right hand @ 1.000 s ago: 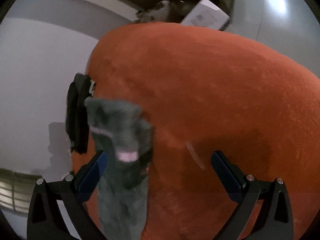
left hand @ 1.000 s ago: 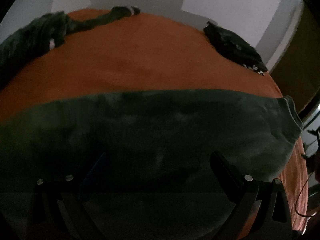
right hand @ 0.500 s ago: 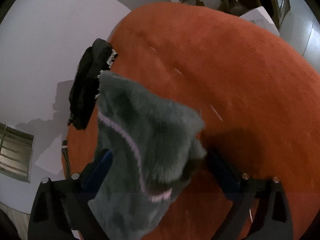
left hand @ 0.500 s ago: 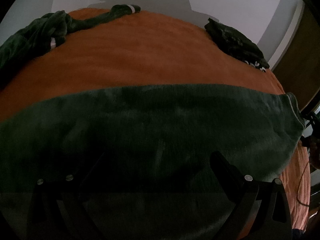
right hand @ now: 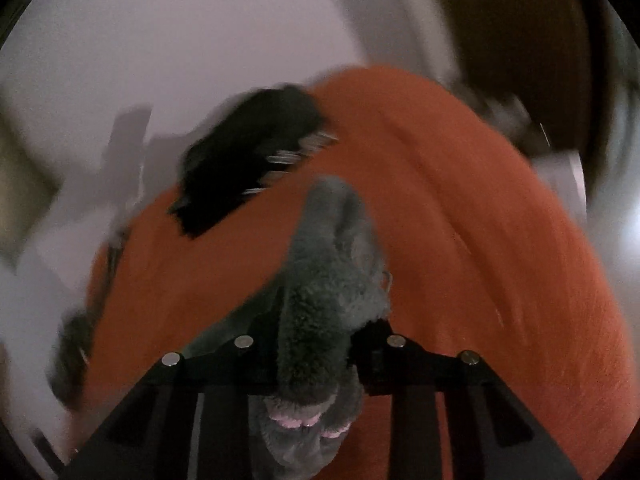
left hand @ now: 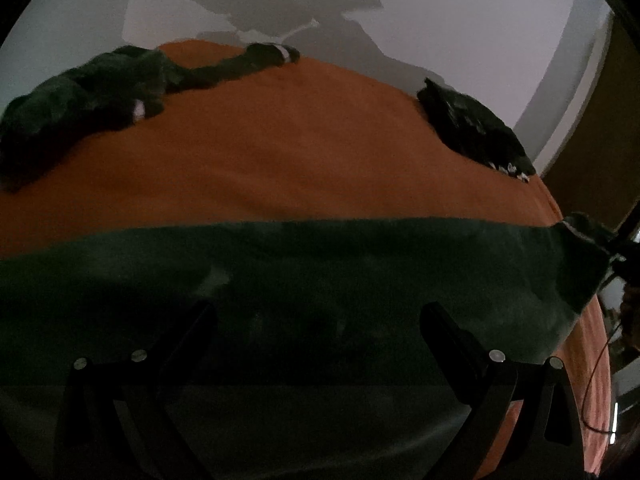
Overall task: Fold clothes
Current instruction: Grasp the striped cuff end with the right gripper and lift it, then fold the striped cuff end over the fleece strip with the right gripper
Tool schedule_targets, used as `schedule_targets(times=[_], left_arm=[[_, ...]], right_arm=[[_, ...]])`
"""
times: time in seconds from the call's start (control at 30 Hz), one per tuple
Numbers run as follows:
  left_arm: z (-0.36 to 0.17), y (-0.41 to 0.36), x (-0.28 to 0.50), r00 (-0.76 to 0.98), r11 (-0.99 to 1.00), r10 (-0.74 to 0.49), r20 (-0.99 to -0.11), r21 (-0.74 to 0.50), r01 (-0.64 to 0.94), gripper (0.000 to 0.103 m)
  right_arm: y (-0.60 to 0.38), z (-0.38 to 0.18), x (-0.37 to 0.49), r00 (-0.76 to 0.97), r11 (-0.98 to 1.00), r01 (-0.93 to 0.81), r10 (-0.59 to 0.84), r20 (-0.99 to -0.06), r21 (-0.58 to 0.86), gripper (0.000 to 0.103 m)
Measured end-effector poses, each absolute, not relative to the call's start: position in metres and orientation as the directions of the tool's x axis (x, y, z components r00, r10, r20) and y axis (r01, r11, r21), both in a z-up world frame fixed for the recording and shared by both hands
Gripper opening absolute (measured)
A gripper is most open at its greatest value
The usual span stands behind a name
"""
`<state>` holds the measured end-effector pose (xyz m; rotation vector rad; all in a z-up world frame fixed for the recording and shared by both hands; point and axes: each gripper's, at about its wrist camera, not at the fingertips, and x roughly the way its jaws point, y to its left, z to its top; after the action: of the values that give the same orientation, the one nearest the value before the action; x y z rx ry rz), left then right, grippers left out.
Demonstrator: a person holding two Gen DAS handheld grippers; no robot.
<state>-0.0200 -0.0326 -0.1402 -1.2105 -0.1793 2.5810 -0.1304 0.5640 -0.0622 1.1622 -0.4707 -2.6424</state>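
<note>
Gripping the grey fleece garment [right hand: 324, 292] at its edge, the right gripper [right hand: 316, 354] has its fingers clamped on it — keep tension even. The left gripper [left hand: 316, 316], fingers apart, hovers over fleece spread at 6 o'clock on the orange bed [left hand: 280, 160].

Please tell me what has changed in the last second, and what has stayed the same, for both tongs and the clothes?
The right tongs were open beside the grey fleece garment; now they have closed on its end. Their view is blurred and has swung, so they are moving. The left tongs stay open over the garment, and its far edge has shifted a little. The dark clothes pile, the black folded item and the orange bedcover are unchanged.
</note>
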Motion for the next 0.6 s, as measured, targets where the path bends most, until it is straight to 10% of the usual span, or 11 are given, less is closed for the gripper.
schedule_targets(times=[0.33,0.6], left_arm=[[-0.118,-0.088,0.008,-0.669,-0.974,0.209,-0.713,-0.212,-0.078,0.102],[-0.113,-0.121,0.026,-0.678,-0.973,0.168,-0.716,-0.232,0.004,0.102]], right_arm=[[0.282,-0.052,0.009,-0.538,-0.632,0.762,-0.493,-0.684,-0.144,0.027],[0.198,-0.124,0.045,-0.184,-0.411,0.911,-0.412,-0.893,0.002,0.058]])
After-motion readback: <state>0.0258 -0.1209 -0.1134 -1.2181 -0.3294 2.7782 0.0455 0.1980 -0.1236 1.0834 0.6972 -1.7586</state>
